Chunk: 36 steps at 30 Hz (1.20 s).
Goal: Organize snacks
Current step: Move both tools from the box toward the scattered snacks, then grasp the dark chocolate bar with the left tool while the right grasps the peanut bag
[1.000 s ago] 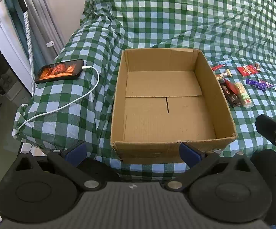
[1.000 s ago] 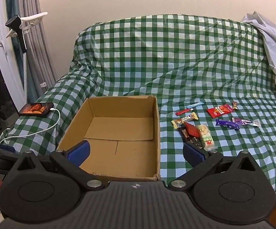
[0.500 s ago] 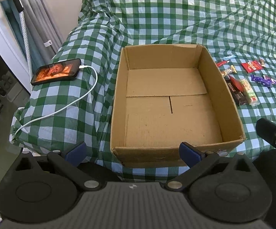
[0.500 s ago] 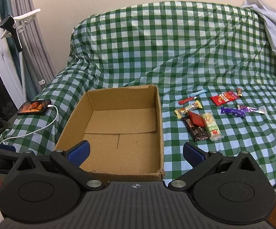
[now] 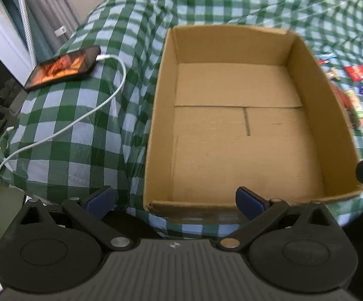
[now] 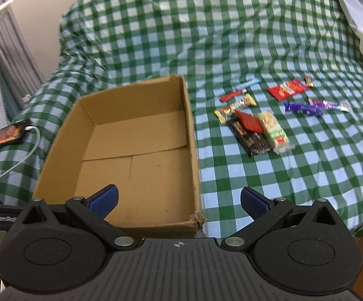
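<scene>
Snacks in bright wrappers lie scattered on the green-and-white checked cover [image 6: 231,37] of the sofa, all to the right of the open brown cardboard box [image 6: 191,135] and outside it.

At the far left, a black smartphone with a lit screen [image 5: 63,67] rests on the covered armrest, and a white charging cable [image 5: 86,115] runs from it down over the edge. Next comes the cardboard box, whose flat bottom holds nothing.

Just right of the box sits a tight cluster: a yellow-ended snack bar [image 6: 234,106], a dark brown chocolate bar [image 6: 253,139] with a small red packet [image 6: 250,121] lying across it, and a clear pack of pale biscuits with a green label [image 6: 274,129] touching the chocolate bar's right side. Beyond these lie a thin red stick packet [image 6: 233,94] and a thin light-blue stick packet [image 6: 250,82]. Farther right are a flat red bag [image 6: 288,89], a small brown-and-gold candy [image 6: 308,80], a purple wrapped bar [image 6: 303,108] and a purple-and-silver wrapper [image 6: 330,104].

Left hand-held gripper [image 5: 174,199] hovers at the near edge of the box, fingers spread wide and holding nothing. Right hand-held gripper [image 6: 179,200] hangs over the box's near right corner, likewise wide apart with nothing between its blue pads [image 6: 253,203].
</scene>
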Tool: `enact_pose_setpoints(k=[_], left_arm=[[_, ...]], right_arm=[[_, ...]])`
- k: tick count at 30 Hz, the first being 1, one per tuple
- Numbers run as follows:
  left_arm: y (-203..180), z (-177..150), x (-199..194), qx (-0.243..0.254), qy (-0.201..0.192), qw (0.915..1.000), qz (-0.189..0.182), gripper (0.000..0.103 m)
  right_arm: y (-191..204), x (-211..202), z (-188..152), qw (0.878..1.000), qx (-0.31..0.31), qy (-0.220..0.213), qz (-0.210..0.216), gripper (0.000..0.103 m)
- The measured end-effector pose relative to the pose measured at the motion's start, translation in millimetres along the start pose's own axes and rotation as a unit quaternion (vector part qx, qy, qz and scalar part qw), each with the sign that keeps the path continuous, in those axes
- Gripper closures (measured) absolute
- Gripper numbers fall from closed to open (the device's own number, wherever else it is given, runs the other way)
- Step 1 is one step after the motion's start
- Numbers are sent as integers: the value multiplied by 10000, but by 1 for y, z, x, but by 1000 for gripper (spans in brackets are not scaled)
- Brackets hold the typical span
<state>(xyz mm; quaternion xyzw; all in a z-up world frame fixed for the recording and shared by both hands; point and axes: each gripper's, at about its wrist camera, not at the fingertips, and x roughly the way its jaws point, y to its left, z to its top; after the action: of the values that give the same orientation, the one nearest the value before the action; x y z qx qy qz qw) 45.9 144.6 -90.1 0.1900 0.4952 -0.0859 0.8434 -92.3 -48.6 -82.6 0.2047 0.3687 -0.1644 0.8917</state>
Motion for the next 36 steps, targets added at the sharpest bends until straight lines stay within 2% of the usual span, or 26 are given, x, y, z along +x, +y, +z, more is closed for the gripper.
enact_pose_setpoints(k=[3, 9, 11, 16, 19, 23, 27, 30, 34, 36], left_arm=[[4, 2, 19, -16, 102, 9998, 189, 0], [15, 2, 50, 11, 278, 9981, 547, 0], [20, 2, 54, 14, 248, 9976, 643, 0], [38, 2, 50, -148, 157, 9970, 749, 0], [41, 4, 40, -158, 38, 9961, 866, 0], [38, 6, 20, -123, -44, 9975, 699, 0], [22, 8, -8, -57, -366, 9984, 417, 0], [-1, 18, -33, 45, -574, 9983, 104, 0], [-41, 40, -55, 284, -593, 9975, -276, 0], [-63, 51, -63, 337, -642, 9968, -345, 0]], right_arm=[[-2, 23, 0, 9994, 34, 287, -179, 0], [8, 68, -1, 9977, -73, 677, -39, 0], [18, 80, 0, 9964, -84, 821, 171, 0], [40, 93, 4, 9967, 100, 775, -241, 0], [46, 95, 5, 9962, 53, 864, 65, 0], [48, 88, 4, 9930, -94, 1031, 564, 0], [38, 58, 7, 9952, -123, 711, 659, 0], [10, 31, 13, 9981, 20, 296, 547, 0], [-47, 12, 25, 9994, 264, -223, -33, 0], [-80, 13, 30, 9979, 358, -362, -390, 0]])
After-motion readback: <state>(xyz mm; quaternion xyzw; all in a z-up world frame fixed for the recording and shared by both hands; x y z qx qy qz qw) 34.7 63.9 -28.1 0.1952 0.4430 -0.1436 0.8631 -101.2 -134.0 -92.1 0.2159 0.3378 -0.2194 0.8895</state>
